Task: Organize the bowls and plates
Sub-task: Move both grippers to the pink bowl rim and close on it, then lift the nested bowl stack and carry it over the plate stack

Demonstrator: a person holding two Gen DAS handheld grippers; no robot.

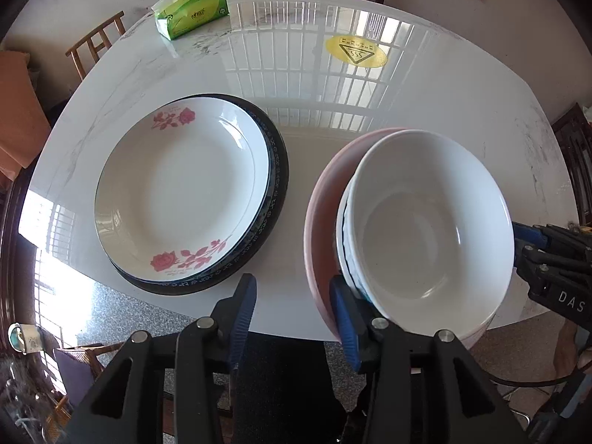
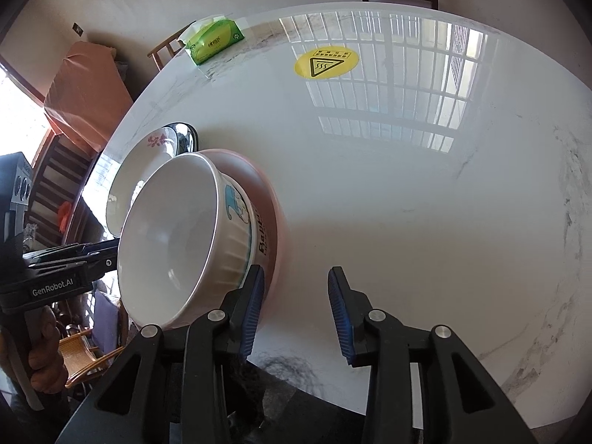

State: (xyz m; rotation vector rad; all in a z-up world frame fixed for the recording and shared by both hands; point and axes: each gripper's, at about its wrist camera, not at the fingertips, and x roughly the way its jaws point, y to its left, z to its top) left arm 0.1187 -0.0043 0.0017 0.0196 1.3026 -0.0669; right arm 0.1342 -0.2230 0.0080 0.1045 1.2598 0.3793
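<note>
A white bowl (image 1: 429,222) sits stacked in other bowls, the lowest a pink one (image 1: 325,199), at the table's near right. A white plate with red roses (image 1: 181,192) lies on a dark blue-patterned plate (image 1: 275,181) to the left. My left gripper (image 1: 294,314) is open, its right finger touching the bowl stack's near left side. In the right wrist view the bowl stack (image 2: 177,236) is at the left, the rose plate (image 2: 148,170) behind it. My right gripper (image 2: 296,310) is open, its left finger against the stack's right side.
A green tissue pack (image 1: 192,11) lies at the far left of the white marble table (image 1: 370,85), and a yellow warning sticker (image 1: 357,51) is at the far middle. Wooden chairs stand around the table. The table's near edge lies just below both grippers.
</note>
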